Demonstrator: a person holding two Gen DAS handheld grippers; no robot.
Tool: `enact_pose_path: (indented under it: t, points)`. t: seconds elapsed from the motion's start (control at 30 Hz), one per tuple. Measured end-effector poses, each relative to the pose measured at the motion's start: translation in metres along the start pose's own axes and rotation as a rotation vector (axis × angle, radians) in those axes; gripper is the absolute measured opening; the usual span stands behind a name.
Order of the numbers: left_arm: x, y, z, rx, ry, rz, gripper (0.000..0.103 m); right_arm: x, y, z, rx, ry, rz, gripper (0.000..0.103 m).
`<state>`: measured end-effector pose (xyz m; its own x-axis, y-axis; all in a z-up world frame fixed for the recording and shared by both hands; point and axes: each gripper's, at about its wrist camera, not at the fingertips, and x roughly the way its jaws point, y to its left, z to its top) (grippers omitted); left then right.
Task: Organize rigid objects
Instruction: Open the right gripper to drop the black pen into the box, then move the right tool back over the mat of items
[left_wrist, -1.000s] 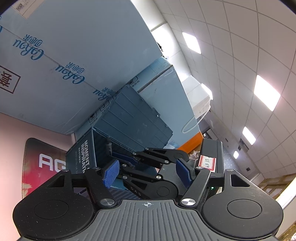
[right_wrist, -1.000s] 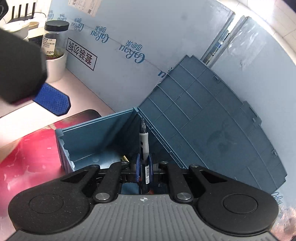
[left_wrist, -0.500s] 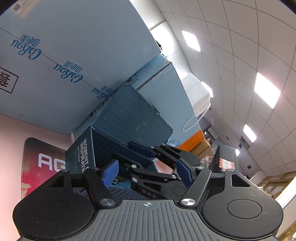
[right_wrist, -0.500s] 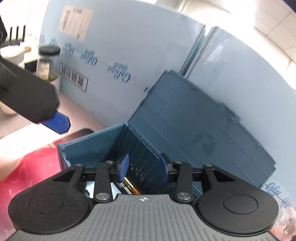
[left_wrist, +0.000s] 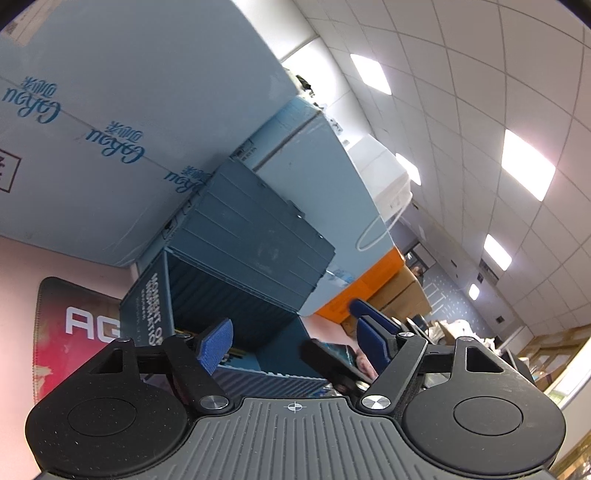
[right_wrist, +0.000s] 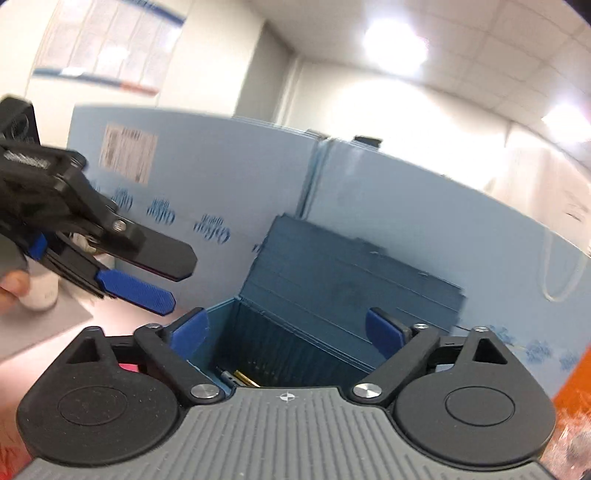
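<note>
Inside the open blue storage box (right_wrist: 291, 354) lie a brass-tipped pen (right_wrist: 240, 377) and the one released a second ago; the right gripper (right_wrist: 286, 334), just opening, gapes empty above it, the left gripper (left_wrist: 291, 341) wide and empty beside the box.

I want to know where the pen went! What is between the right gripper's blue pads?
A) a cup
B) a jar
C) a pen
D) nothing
D: the right gripper stands wide open, having just opened, with only empty space between its pads; below them you look into the open blue box.
</note>
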<state>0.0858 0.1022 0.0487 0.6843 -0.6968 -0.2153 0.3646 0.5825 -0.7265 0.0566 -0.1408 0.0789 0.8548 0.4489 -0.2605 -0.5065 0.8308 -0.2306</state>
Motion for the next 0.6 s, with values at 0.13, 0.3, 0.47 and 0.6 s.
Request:
enact_pose_path:
  t: [0.13,0.3,0.47,0.6]
  points:
    - [0.002,-0.011,-0.004,0.049,-0.002,-0.003,0.082,-0.03,0.0,-0.008,0.109,-0.079,-0.049,0.101]
    - [0.001,-0.021,-0.01,0.089,-0.024,0.01,0.094,-0.056,0.002,-0.019,0.209,-0.12,-0.157,0.102]
    - [0.002,-0.029,-0.016,0.11,-0.092,0.062,0.1,-0.081,0.0,-0.035,0.298,-0.118,-0.235,0.102]
    - [0.005,-0.039,-0.027,0.158,-0.175,0.117,0.103,-0.094,-0.004,-0.045,0.33,-0.11,-0.291,0.103]
